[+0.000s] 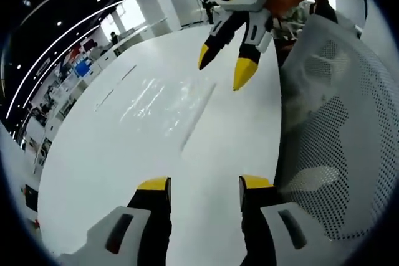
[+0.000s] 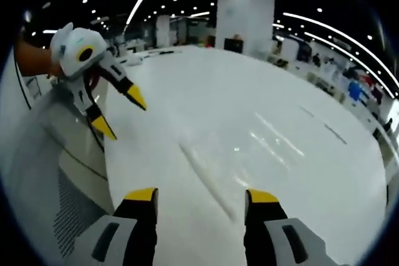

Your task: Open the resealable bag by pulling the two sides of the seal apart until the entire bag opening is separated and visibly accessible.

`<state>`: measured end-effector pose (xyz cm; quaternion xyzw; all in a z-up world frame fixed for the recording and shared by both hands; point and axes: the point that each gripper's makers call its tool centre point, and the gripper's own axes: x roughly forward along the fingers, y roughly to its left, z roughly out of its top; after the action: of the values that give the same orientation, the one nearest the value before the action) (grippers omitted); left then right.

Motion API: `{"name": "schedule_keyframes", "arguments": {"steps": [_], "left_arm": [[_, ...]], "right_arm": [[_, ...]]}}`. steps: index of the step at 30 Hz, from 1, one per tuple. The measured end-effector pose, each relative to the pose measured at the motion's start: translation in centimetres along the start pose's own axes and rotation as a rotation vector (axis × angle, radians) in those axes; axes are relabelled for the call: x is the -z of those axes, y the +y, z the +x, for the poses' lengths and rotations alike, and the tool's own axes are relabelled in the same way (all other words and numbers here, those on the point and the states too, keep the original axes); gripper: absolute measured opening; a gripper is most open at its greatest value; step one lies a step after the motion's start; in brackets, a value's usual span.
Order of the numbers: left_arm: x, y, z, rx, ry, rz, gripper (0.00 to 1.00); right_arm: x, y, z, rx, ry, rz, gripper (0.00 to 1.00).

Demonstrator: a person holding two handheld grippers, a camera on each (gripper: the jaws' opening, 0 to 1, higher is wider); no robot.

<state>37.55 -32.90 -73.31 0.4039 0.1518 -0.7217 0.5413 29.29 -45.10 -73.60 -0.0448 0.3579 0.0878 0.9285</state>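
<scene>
A clear resealable bag (image 1: 165,101) lies flat on the white table (image 1: 93,172), hard to make out but for its glints and one straight edge. In the left gripper view my left gripper (image 1: 206,185) hovers open just short of that edge, with nothing between its jaws. Across the bag, my right gripper (image 1: 224,66) hangs open above the table, held by a hand. In the right gripper view the bag (image 2: 262,147) lies ahead of my open right gripper (image 2: 201,196), its near edge running between the jaws. The left gripper (image 2: 121,116) shows open at the upper left.
A white mesh chair back (image 1: 330,141) stands close beside the table; in the right gripper view this chair (image 2: 56,172) is at the left. The table (image 2: 206,85) stretches wide and bare beyond the bag. Pillars and desks stand far off.
</scene>
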Motion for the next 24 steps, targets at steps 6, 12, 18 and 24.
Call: {"name": "schedule_keyframes", "arguments": {"steps": [6, 12, 18, 24], "left_arm": [[0.3, 0.0, -0.1, -0.01, -0.008, -0.05, 0.56], [0.7, 0.0, -0.3, -0.022, -0.036, -0.136, 0.67], [1.8, -0.3, -0.2, -0.018, -0.017, -0.167, 0.72], [1.2, 0.7, -0.7, -0.056, -0.051, -0.254, 0.83]], "right_arm": [[0.3, -0.2, -1.1, 0.054, -0.024, 0.042, 0.6], [0.1, -0.4, -3.1, 0.095, -0.073, 0.095, 0.67], [1.1, -0.7, -3.7, 0.136, -0.087, 0.191, 0.79], [0.5, -0.8, -4.0, 0.183, -0.137, 0.27, 0.9]]}}
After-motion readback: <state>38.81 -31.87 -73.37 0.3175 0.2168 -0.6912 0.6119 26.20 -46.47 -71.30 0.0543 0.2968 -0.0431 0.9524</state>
